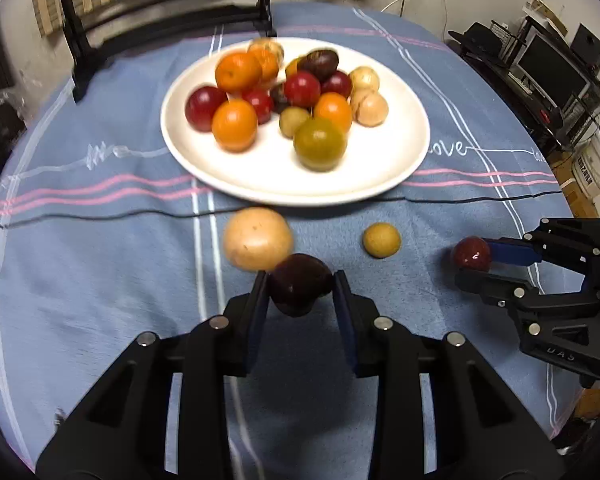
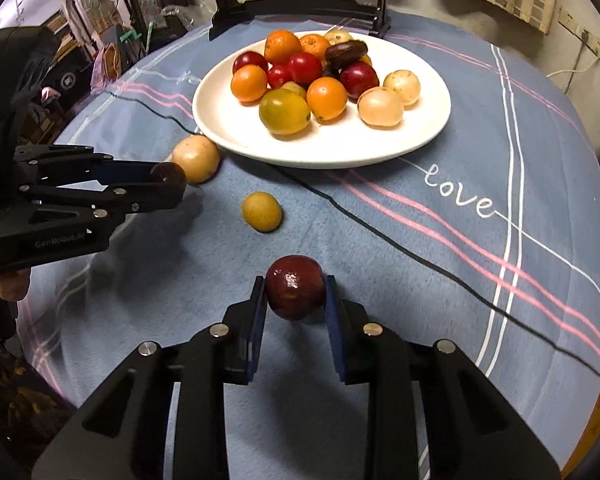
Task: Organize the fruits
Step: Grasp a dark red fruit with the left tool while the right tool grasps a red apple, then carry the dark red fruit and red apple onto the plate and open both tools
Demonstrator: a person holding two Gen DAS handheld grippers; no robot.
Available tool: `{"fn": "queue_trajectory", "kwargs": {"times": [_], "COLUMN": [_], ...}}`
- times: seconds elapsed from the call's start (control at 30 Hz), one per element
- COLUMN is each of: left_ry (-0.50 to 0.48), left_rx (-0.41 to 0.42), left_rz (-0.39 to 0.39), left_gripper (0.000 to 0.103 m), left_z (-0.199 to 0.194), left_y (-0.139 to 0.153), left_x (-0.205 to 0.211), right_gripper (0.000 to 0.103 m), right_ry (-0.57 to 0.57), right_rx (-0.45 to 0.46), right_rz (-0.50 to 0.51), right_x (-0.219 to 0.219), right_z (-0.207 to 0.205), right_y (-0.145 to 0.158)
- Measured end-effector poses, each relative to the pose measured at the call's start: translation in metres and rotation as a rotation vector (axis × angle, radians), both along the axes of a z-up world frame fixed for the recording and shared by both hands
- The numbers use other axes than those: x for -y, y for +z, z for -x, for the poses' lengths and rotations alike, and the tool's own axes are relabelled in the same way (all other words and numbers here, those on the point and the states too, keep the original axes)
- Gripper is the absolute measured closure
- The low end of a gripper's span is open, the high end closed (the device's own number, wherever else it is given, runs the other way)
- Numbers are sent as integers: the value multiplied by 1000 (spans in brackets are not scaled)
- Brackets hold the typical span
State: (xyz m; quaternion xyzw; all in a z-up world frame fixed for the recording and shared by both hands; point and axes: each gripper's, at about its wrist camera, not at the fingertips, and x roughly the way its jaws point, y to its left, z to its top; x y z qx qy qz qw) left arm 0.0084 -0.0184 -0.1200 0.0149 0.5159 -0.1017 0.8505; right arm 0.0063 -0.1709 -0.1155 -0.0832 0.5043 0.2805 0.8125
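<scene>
Most fruit was already heaped on the white plate (image 1: 400, 168), while the left hand-held gripper (image 1: 300, 286) clamped a dark plum (image 1: 300, 280), the right hand-held gripper (image 2: 296, 290) a red plum (image 2: 295, 286), and a tan fruit (image 1: 257, 238) and small yellow fruit (image 2: 261, 212) lay on the counter (image 2: 420, 280); only the right view showed the tan fruit touching the plate's rim.

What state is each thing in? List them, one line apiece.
Left claw: shut on the dark plum.
Right claw: shut on the red plum.
Plate: piled with fruit.
Tan fruit: loose on the tablecloth, by the plate.
Small yellow fruit: loose on the tablecloth, apart from the plate.
</scene>
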Motion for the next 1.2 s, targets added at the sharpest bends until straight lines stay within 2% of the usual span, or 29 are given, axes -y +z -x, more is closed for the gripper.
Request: {"fn": "queue_trajectory", "kwargs": {"times": [0.2, 0.33, 0.5, 0.63, 0.83, 1.2], "left_ry": [-27, -37, -47, -43, -28, -24], "left_rx": [107, 159, 203, 201, 172, 144], "left_rz": [-28, -39, -55, -61, -71, -70], "left_gripper": [70, 70, 70, 70, 70, 70], "left_z": [-8, -25, -53, -75, -106, -134], "left_y": [43, 67, 84, 81, 65, 41], "left_x": [7, 9, 12, 13, 11, -1], "right_gripper": [74, 74, 74, 74, 74, 74], "right_ry": [-27, -56, -96, -117, -128, -129], "right_rx": [60, 123, 173, 185, 163, 139], "right_rz": [-57, -119, -171, -187, -187, -160], "right_x": [1, 1, 0, -5, -14, -20], "right_z": [-2, -22, -55, -85, -122, -160], "right_y": [35, 70, 96, 102, 91, 70]}}
